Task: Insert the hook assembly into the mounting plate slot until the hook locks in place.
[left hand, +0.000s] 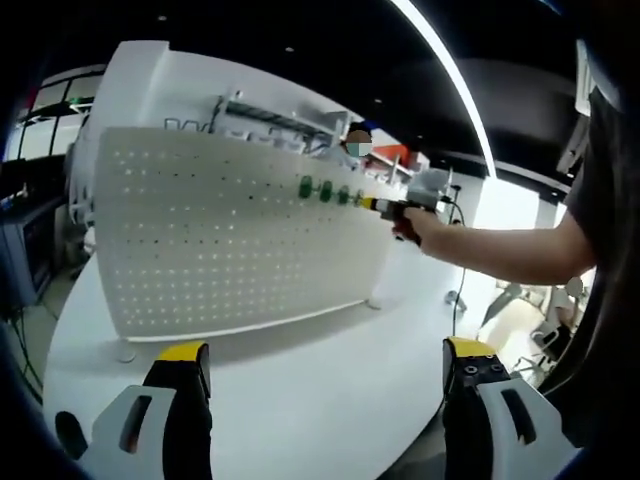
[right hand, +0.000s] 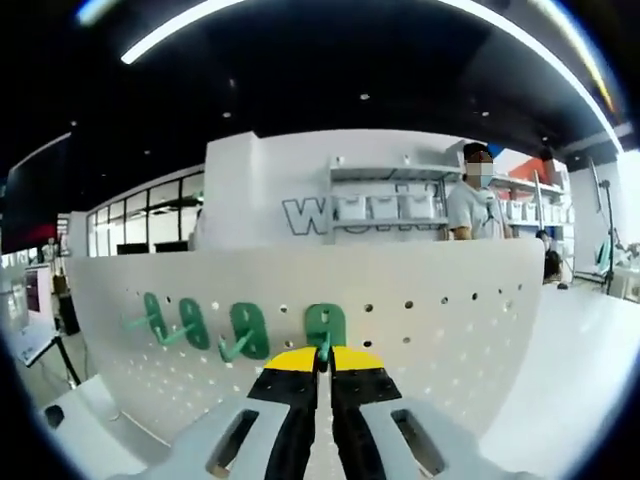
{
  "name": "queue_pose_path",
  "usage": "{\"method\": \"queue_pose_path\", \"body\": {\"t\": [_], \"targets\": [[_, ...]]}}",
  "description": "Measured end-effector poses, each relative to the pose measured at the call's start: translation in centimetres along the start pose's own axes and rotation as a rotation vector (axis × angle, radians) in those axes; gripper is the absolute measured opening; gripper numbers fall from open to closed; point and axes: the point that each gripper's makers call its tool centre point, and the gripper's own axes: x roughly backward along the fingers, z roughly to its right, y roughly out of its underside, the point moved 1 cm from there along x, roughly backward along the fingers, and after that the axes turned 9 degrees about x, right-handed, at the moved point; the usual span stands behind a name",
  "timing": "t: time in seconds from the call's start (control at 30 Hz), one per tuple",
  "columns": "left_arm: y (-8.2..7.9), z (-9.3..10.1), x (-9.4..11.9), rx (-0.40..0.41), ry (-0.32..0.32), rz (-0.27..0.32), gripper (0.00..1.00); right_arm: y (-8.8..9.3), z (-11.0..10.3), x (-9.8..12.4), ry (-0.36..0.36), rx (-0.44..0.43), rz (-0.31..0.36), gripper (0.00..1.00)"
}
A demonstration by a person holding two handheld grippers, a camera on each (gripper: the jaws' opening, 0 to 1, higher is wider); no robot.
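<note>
A white pegboard mounting plate [left hand: 220,240] stands upright on the white table [left hand: 330,400]. Several green hooks [left hand: 325,190] line its upper right part. In the right gripper view three of them [right hand: 193,322] hang on the plate [right hand: 440,310] to the left. My right gripper [right hand: 321,358] is shut on a fourth green hook [right hand: 325,328], which is pressed against the plate. In the left gripper view the right gripper [left hand: 383,204] reaches in from the right, held by a person's hand [left hand: 412,226]. My left gripper [left hand: 325,360] is open, low over the table, well back from the plate.
The plate stands on small feet [left hand: 374,303] near the table's rounded edge. A person [right hand: 473,205] stands behind the plate by wall shelves [right hand: 385,205]. An arm [left hand: 500,250] crosses the right side of the left gripper view.
</note>
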Motion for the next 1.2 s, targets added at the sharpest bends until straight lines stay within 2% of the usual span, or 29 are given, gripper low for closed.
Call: {"method": "queue_pose_path", "body": {"t": [0.1, 0.33, 0.53, 0.73, 1.03, 1.2], "targets": [[0.0, -0.1, 0.3, 0.001, -0.005, 0.004, 0.98, -0.1, 0.1, 0.3, 0.020, 0.038, 0.008, 0.13], [0.0, -0.1, 0.6, 0.008, -0.005, 0.010, 0.99, -0.8, 0.7, 1.2, 0.031, 0.022, 0.017, 0.22], [-0.1, 0.2, 0.7, 0.002, 0.003, 0.017, 1.00, -1.0, 0.9, 2.6, 0.021, 0.022, 0.019, 0.25], [-0.3, 0.2, 1.1, -0.001, 0.003, 0.022, 1.00, -0.6, 0.9, 4.3, 0.015, -0.006, -0.006, 0.32], [-0.4, 0.1, 1.8, -0.005, -0.002, 0.032, 1.00, 0.3, -1.2, 7.4, -0.041, -0.002, -0.029, 0.37], [-0.6, 0.2, 2.1, 0.001, -0.004, 0.043, 1.00, 1.1, -2.5, 9.4, -0.047, -0.027, -0.031, 0.43]]}}
